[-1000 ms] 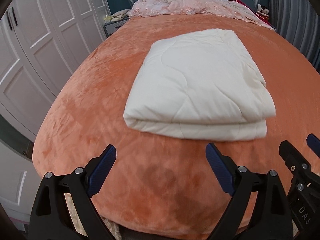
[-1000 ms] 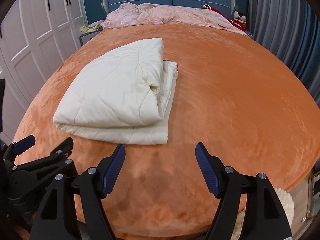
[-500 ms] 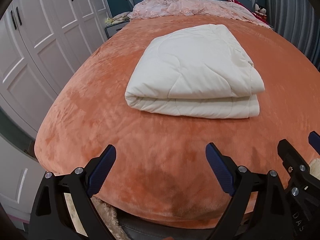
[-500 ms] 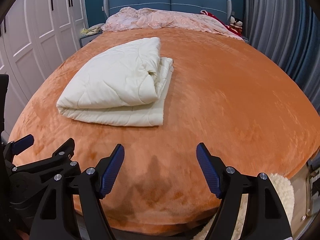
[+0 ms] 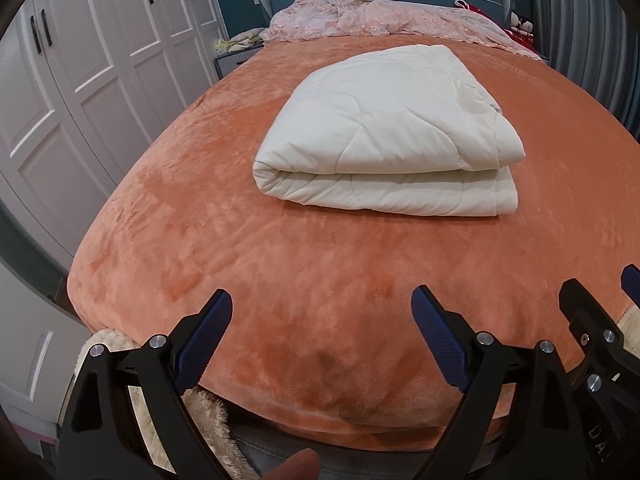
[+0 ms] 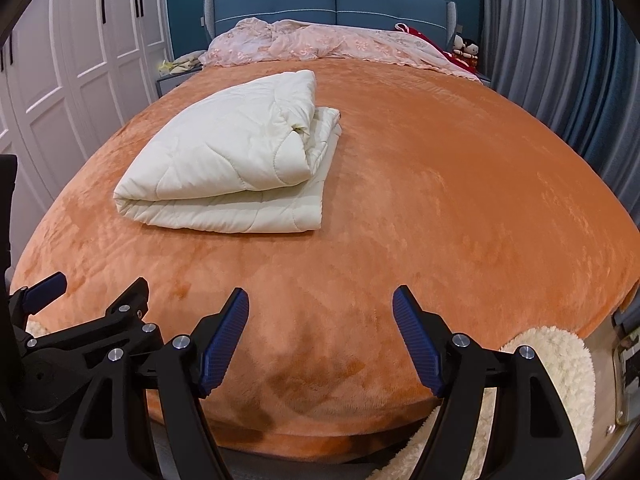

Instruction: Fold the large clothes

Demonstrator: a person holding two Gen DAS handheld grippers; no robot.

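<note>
A: Start closest in. What are the tongs doing?

B: Both sets stand apart with nothing between them. The left gripper (image 5: pixel 322 318) and the right gripper (image 6: pixel 321 315) hang side by side over the near edge of the orange bedspread (image 5: pixel 360 272), well short of the quilt.

A: And the quilt itself?

B: The cream quilt (image 5: pixel 392 136) lies folded in a thick packet on the bedspread, beyond both grippers, toward the wardrobe (image 5: pixel 80 80) side of the bed. Its rounded fold faces the grippers; the loose layered edges show on its right side in the right wrist view (image 6: pixel 320 140).

A: How will it handle?

B: I'd judge it soft, puffy and bulky rather than heavy. The padding will compress under the pads, and the smooth cover may slip, so a shallow pinch could lose a layer.

A: So where to grip?

B: Probably at the two near corners, deep enough to catch every layer. Beyond the quilt, a pink coverlet (image 6: pixel 320 44) is bunched against the blue headboard (image 6: pixel 332 0).
</note>
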